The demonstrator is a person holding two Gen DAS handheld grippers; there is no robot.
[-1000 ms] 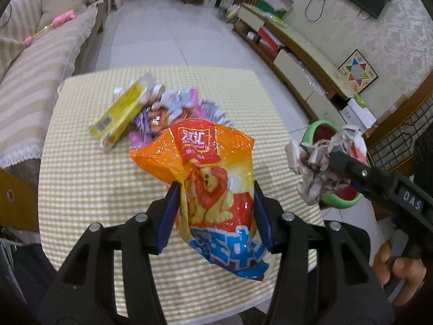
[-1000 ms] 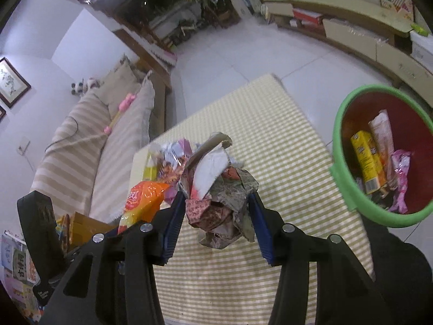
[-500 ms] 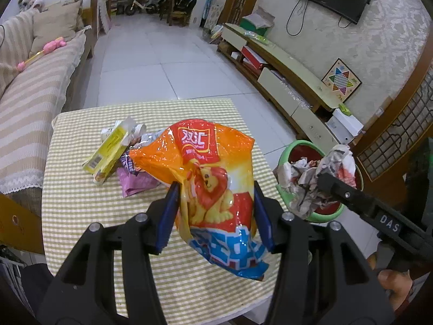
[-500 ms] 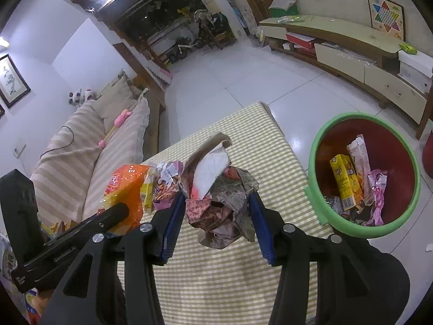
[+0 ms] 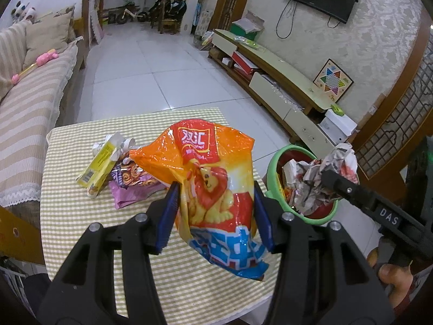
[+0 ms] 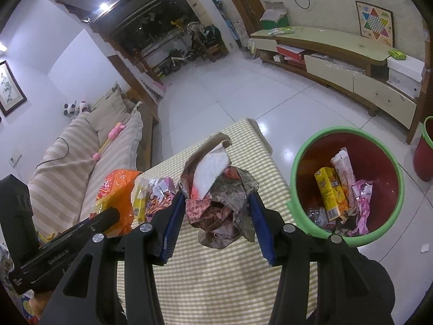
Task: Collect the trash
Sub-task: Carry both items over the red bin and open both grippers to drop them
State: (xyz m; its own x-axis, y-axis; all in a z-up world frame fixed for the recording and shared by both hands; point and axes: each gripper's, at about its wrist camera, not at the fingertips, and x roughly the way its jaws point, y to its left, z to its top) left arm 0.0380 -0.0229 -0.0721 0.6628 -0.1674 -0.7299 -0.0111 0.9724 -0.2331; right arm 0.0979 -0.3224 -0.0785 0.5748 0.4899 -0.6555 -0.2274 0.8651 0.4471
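The left claw [image 5: 216, 211] grips an orange snack bag [image 5: 213, 178] at frame centre. The right claw [image 6: 216, 216] clamps a crumpled paper wad [image 6: 219, 200], centre frame, left of the green-rimmed bin [image 6: 297, 162].

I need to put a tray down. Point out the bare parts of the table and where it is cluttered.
Bare checked cloth lies along the near edge of the table and on its side toward the green-rimmed bin. The far corner toward the sofa is crowded: a yellow carton and purple wrappers lie heaped together.
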